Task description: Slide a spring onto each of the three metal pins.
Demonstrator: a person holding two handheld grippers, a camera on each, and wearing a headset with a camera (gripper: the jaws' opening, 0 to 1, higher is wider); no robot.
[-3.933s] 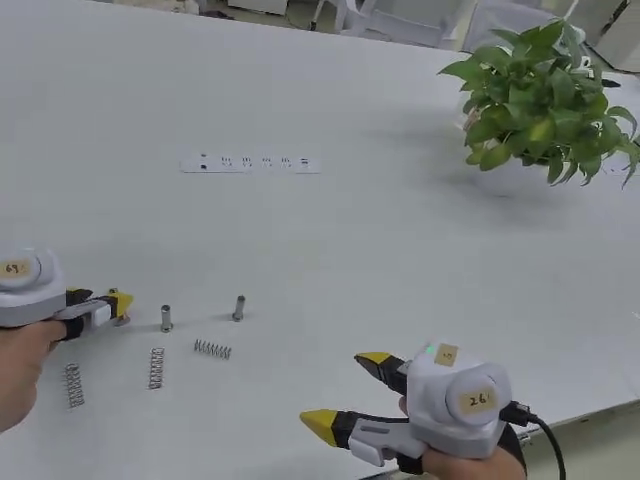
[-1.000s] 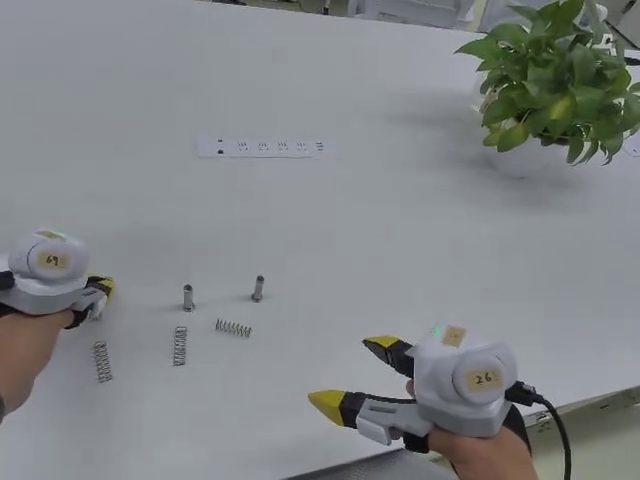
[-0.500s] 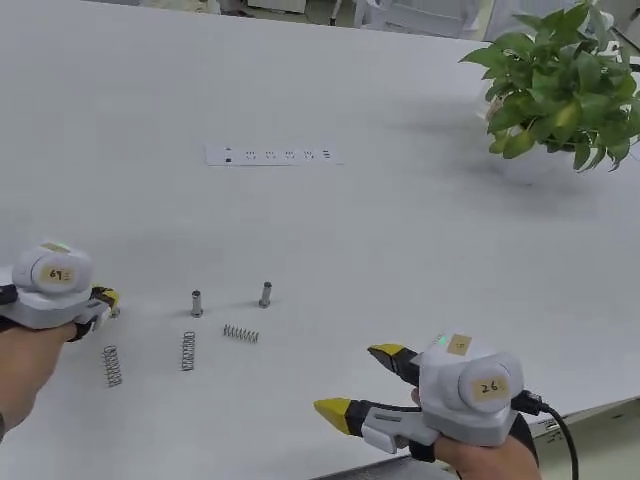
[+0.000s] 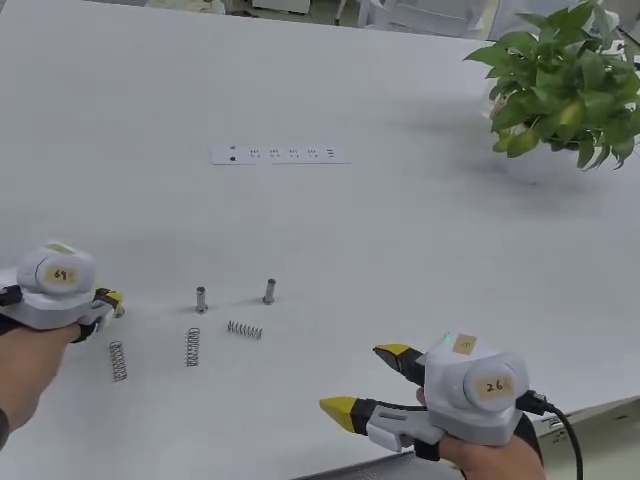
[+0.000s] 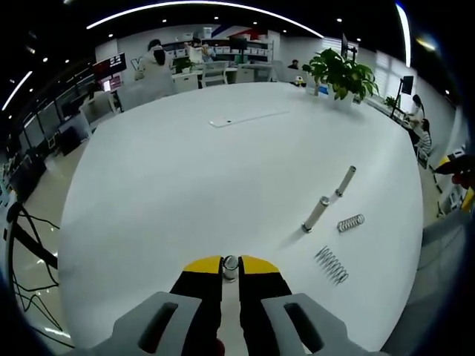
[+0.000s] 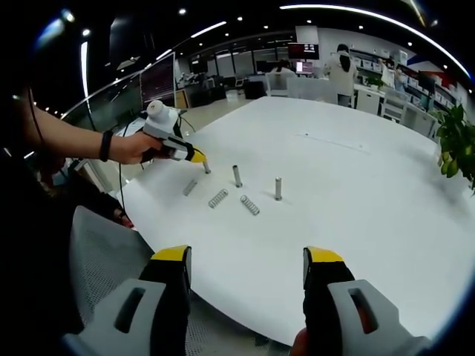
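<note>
Jaws first: the left gripper (image 5: 231, 261) has its yellow tips pinched narrow around the held pin (image 5: 231, 265). That pin stands upright on the white table (image 4: 400, 230), its head poking up between the tips. Over on the other side, the right gripper (image 6: 247, 258) hangs with its jaws spread wide, low at the near edge of the table and well apart from the parts.

Now the line-up from the head view. The middle pin (image 4: 201, 298) stands upright to the right of the left gripper, and the far pin (image 4: 269, 290) stands upright a little further right, long axes straight up off the table.

Three springs lie flat in front of the pins, nearer the person. The left spring (image 4: 118, 360) and the middle spring (image 4: 192, 346) both lie with their long axis running away from the person, side by side but apart. The right spring (image 4: 244, 330) lies crosswise, long axis left to right with a slight slant, near the far pin on the person's side.

Further back a power strip (image 4: 280, 154) lies flat, and a potted plant (image 4: 560, 80) sits at the far right
</note>
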